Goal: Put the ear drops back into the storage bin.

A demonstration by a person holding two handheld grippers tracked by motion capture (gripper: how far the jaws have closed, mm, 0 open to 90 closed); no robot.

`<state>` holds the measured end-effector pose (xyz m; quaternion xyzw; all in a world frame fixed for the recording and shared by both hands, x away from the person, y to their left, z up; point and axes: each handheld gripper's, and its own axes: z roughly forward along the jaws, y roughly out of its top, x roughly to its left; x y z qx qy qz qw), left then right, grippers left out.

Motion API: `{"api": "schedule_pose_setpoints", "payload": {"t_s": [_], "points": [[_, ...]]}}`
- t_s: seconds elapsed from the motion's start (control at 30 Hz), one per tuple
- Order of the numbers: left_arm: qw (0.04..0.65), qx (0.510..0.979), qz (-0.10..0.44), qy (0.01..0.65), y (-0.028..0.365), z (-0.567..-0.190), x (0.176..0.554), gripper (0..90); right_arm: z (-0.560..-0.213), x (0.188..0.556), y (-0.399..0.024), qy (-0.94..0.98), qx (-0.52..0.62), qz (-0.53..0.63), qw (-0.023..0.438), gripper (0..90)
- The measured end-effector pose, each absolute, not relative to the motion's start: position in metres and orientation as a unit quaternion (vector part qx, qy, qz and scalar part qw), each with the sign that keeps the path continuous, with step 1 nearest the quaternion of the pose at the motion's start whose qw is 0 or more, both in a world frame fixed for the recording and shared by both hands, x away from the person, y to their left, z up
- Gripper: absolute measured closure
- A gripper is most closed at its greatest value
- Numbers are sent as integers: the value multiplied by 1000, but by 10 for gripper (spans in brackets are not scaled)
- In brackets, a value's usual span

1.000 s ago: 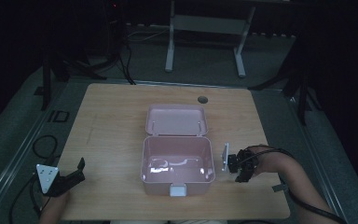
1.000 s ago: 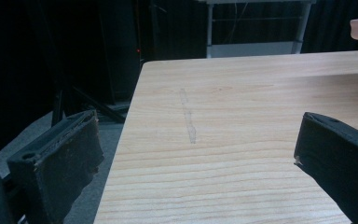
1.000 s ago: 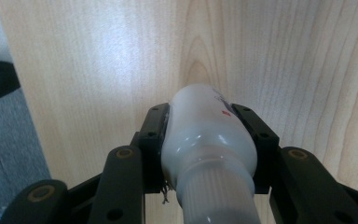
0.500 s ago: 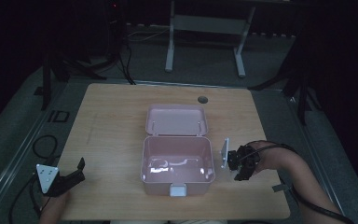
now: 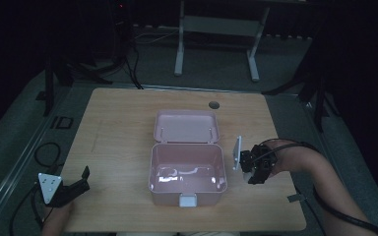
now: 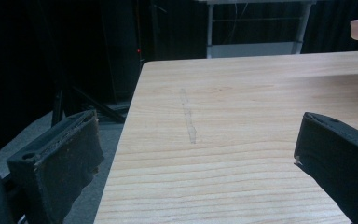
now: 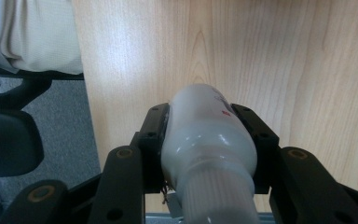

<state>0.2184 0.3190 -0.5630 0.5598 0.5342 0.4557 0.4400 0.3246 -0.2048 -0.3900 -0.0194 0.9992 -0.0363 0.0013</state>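
Observation:
A pink box [image 5: 187, 173] stands open at the table's front middle, its lid [image 5: 186, 126] lying back behind it. Just right of the box, my right gripper [image 5: 254, 173] is shut on a small white bottle [image 7: 206, 140], which lies lengthwise between the jaws above the wood. The bottle's ribbed cap end [image 7: 216, 200] points back at the camera. My left gripper [image 5: 81, 181] rests open at the table's front left corner, with nothing between its black fingers [image 6: 60, 158].
The wooden table [image 5: 118, 142] has a dark round hole [image 5: 214, 104] near its far edge. A faint scratch [image 6: 189, 119] runs across the wood ahead of the left gripper. Cables [image 5: 44, 152] lie on the floor at left. A metal stand [image 5: 216, 29] is behind the table.
My right gripper with the bottle has turned and shifted slightly toward the box's right side. The left gripper has not moved.

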Motion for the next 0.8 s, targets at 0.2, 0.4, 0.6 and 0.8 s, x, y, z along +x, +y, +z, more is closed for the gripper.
{"api": "schedule_pose_setpoints", "payload": {"t_s": [0.2, 0.4, 0.6, 0.8], "points": [[440, 560, 455, 534, 319, -563, 218, 10, -372, 324, -194, 999, -21, -29, 6, 595], [441, 560, 455, 534, 319, -563, 218, 10, -362, 323, -180, 999, -29, -30, 10, 595], [441, 560, 454, 534, 319, -563, 218, 10, -355, 323, -168, 999, -34, -33, 9, 595], [441, 560, 454, 534, 319, -563, 218, 10, -346, 325, -153, 999, -35, -22, 13, 595]]}}
